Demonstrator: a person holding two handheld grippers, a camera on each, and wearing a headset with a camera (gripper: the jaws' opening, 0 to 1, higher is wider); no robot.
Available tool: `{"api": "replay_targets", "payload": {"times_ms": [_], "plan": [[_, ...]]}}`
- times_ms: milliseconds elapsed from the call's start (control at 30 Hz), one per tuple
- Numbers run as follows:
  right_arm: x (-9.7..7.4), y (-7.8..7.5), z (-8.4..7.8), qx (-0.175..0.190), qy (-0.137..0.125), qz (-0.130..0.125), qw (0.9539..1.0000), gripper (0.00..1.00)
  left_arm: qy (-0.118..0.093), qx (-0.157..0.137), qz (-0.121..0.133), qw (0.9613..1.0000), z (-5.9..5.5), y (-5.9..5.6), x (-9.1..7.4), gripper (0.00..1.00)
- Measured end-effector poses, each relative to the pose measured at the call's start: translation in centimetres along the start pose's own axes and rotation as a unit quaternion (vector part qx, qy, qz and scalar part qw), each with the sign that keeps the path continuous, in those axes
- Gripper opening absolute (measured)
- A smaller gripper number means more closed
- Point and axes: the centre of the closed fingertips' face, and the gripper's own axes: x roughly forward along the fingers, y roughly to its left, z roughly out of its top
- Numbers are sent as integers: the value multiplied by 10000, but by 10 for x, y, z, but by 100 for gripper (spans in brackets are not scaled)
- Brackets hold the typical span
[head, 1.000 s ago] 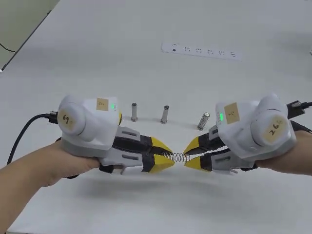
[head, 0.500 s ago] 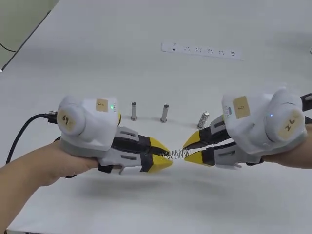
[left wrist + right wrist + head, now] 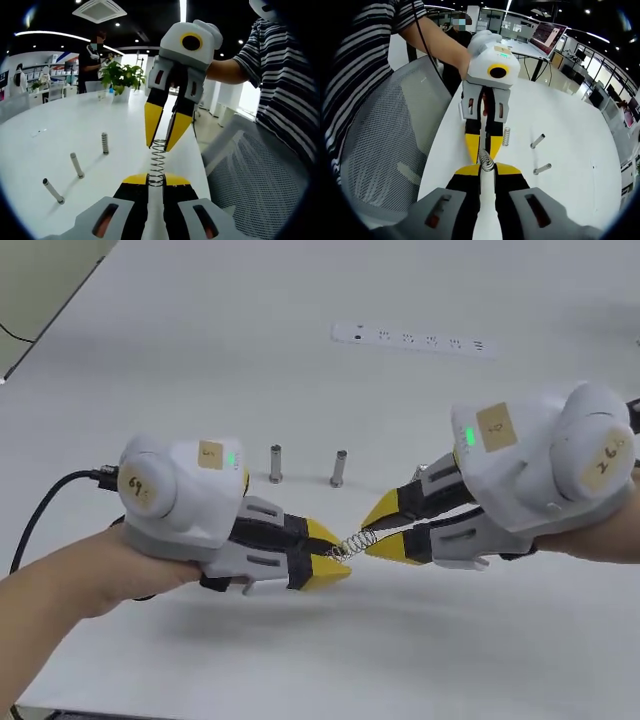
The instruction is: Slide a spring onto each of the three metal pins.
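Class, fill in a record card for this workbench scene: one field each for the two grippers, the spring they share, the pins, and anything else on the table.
left gripper: shut on one end of the loose spring
right gripper: jaws parted, the spring's other end between them
loose spring: spans both grippers, above the table
fitted pin: upright, already wears a spring
bare pins: two, upright, no springs
power strip: lies flat at the table's far side

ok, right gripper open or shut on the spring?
Open. In the head view the right gripper has its jaws spread in a V around one end of the spring; the left gripper clamps the other end.
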Motion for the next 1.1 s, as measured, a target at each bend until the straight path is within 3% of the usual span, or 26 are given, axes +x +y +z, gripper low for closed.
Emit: {"api": "replay_targets", "payload": {"times_ms": [300, 567, 667, 767, 933, 1000, 1100], "plan": [[2, 2, 4, -75, 121, 177, 9997, 7, 23, 54, -14, 10000, -1, -1, 1, 2], [5, 2, 10, 194, -41, 226, 9995, 7, 30, 73, -1, 10000, -3, -1, 1, 1], [7, 2, 9, 180, 9, 173, 9997, 7, 62, 87, 37, 9999, -5, 1, 1, 1], [9, 2, 14, 356, -176, 151, 9991, 7, 41, 99, 21, 9999, -4, 0, 1, 1], [10, 1, 14, 431, -189, 100, 9988, 7, 15, 100, 69, 9999, -4, 1, 2, 1], [10, 2, 21, 706, -441, 120, 9965, 8, -16, 94, 53, 9999, -3, -1, 2, 2], [9, -1, 25, 744, -538, 59, 9958, 7, -120, 61, 77, 9999, 2, -1, 3, 2]]}}
